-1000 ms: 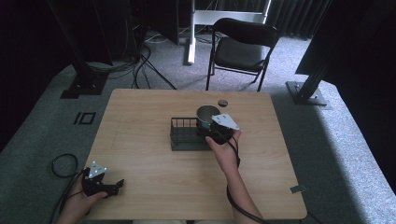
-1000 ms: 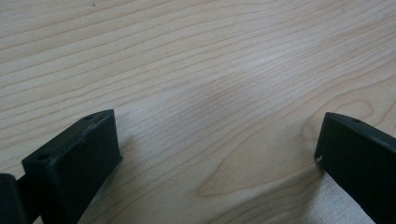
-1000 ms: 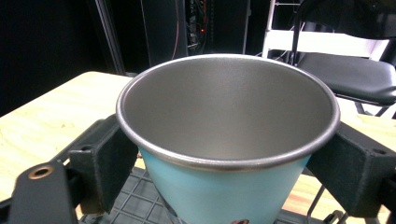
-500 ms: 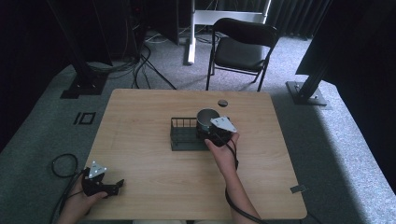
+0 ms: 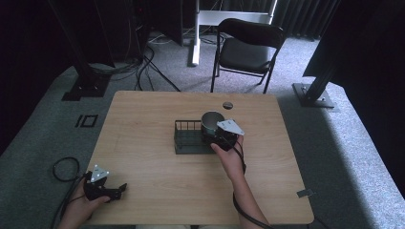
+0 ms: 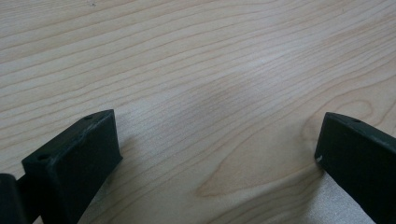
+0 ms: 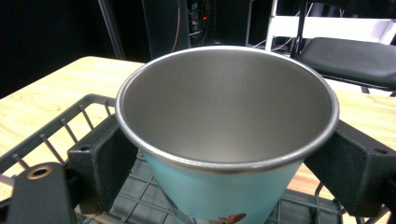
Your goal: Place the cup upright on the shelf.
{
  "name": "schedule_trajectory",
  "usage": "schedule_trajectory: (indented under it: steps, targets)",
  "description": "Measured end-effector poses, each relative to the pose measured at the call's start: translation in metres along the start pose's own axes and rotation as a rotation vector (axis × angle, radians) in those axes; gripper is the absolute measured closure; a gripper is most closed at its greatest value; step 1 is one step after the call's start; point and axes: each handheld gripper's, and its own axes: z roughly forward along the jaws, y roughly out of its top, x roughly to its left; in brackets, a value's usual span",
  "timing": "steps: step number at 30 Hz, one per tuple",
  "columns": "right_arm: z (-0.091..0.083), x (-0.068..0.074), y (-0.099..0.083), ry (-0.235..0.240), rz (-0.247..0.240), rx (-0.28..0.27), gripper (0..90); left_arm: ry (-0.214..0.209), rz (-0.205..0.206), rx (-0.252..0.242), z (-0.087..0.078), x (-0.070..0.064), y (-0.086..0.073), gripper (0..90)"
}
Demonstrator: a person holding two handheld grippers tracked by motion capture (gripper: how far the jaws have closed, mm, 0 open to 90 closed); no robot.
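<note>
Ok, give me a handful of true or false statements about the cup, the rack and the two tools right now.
1. The right tool has its jaws on either side of the metal cup. True.
2. The cup lies on its side. False: it stands upright, open end up.
3. The cup is over the wire rack. True.
4. The left tool holds a spoon. False: its jaws are open over bare wooden table.
5. The cup is full. False: it looks empty.

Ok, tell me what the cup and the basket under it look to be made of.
Cup: likely metal, with a brushed grey inside, a rolled rim and a pale blue coat outside. Basket: dark wire, apparently coated metal, seen in its thin bars and grid floor.
</note>
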Motion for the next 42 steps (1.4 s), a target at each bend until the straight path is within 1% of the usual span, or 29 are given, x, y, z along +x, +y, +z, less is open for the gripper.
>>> schedule_trajectory:
  steps: [7,13,14,21,24,26,28,30,34,37,39,40,42]
  targets:
    - [-0.006,-0.001,0.000,0.003,-0.004,-0.005,11.8,0.000,0.000,0.000,0.000,0.000,0.000,0.3]
    - [-0.016,-0.004,0.001,0.013,-0.011,-0.021,11.7,0.000,0.000,0.000,0.000,0.000,0.000,0.3]
    - [-0.018,-0.004,0.001,0.016,-0.018,-0.021,11.7,0.000,0.000,0.000,0.000,0.000,0.000,0.3]
    - [-0.034,-0.008,-0.005,0.037,-0.021,-0.031,11.8,0.000,-0.002,-0.001,0.000,0.000,0.000,0.2]
    - [-0.042,-0.009,-0.007,0.040,-0.041,-0.039,11.8,0.000,-0.001,-0.001,0.000,0.000,0.000,0.3]
    - [-0.044,-0.010,-0.007,0.042,-0.044,-0.039,11.8,0.000,0.000,0.000,0.000,0.000,0.000,0.3]
    - [-0.051,-0.014,-0.009,0.051,-0.049,-0.034,11.7,0.000,0.000,0.000,0.000,0.000,0.000,0.3]
    - [-0.055,-0.018,-0.011,0.055,-0.043,-0.035,11.7,0.000,0.000,0.000,0.000,0.000,0.000,0.3]
    - [-0.062,-0.025,-0.014,0.048,-0.050,-0.037,11.7,0.000,0.000,0.000,0.000,0.000,0.000,0.3]
    - [-0.067,-0.032,-0.019,0.047,-0.055,-0.027,11.7,0.000,0.000,0.000,0.000,0.000,0.000,0.3]
    - [-0.068,-0.034,-0.020,0.044,-0.051,-0.024,11.7,0.000,0.000,0.000,0.000,0.000,0.000,0.3]
    - [-0.072,-0.039,-0.024,0.045,-0.045,-0.024,11.7,0.000,0.000,0.000,0.000,0.000,0.000,0.3]
    - [-0.075,-0.043,-0.027,0.038,-0.043,-0.021,11.8,0.000,0.001,0.001,0.000,0.000,0.000,0.3]
